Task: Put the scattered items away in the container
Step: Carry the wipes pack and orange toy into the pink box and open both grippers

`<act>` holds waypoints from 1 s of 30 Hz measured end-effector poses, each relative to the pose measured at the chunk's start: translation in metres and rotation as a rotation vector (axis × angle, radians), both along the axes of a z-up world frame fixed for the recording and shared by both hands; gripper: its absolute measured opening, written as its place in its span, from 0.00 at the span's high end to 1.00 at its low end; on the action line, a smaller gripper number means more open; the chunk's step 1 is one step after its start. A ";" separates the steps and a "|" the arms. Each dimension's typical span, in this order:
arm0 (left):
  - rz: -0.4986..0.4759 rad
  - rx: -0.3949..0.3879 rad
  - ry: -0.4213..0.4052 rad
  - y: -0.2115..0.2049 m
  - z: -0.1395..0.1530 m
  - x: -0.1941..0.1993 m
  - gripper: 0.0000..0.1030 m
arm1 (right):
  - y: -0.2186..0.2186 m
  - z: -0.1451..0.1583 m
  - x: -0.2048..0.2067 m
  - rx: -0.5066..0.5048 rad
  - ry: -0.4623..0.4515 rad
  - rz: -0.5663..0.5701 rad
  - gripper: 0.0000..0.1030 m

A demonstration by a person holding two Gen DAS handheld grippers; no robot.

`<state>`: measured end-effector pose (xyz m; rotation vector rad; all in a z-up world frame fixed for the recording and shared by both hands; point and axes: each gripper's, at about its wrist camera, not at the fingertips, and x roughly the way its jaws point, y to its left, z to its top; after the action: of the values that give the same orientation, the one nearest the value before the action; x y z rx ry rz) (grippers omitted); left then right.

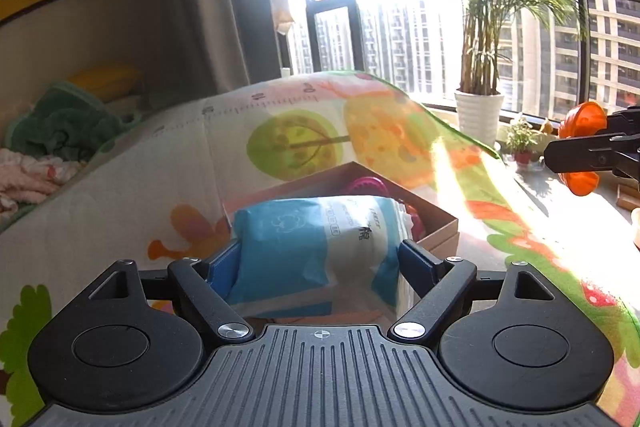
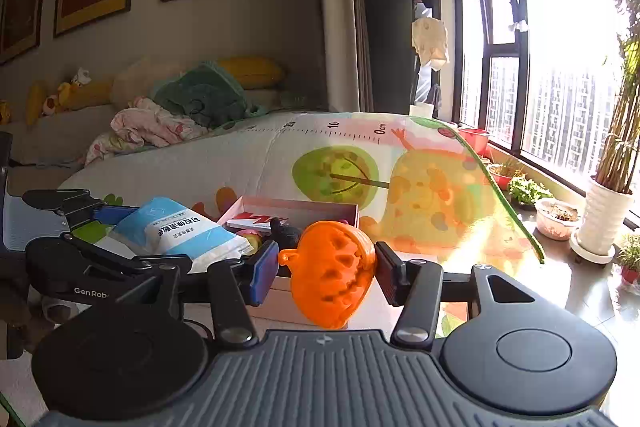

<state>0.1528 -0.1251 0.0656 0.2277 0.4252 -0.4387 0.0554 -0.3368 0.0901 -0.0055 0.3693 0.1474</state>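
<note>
The left gripper [image 1: 318, 259] is clenched on a blue-and-white soft packet [image 1: 316, 247], held above the near edge of the cardboard box [image 1: 436, 223] on the play mat [image 1: 120, 187]. It looks light and squashy, best pinched across its middle. To its right, the right gripper [image 2: 328, 263] grasps an orange plastic pumpkin [image 2: 332, 271] by its sides, near the box's right edge; it seems stiff, hollow and light.
</note>
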 end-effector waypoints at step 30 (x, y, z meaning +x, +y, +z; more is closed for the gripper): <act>-0.107 -0.174 0.285 -0.017 -0.061 0.086 0.03 | 0.012 -0.018 0.281 0.214 0.322 0.097 0.40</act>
<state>0.2383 -0.1423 0.0044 0.0180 0.6525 -0.6130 0.3360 -0.3246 0.0724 0.2137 0.6734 0.2847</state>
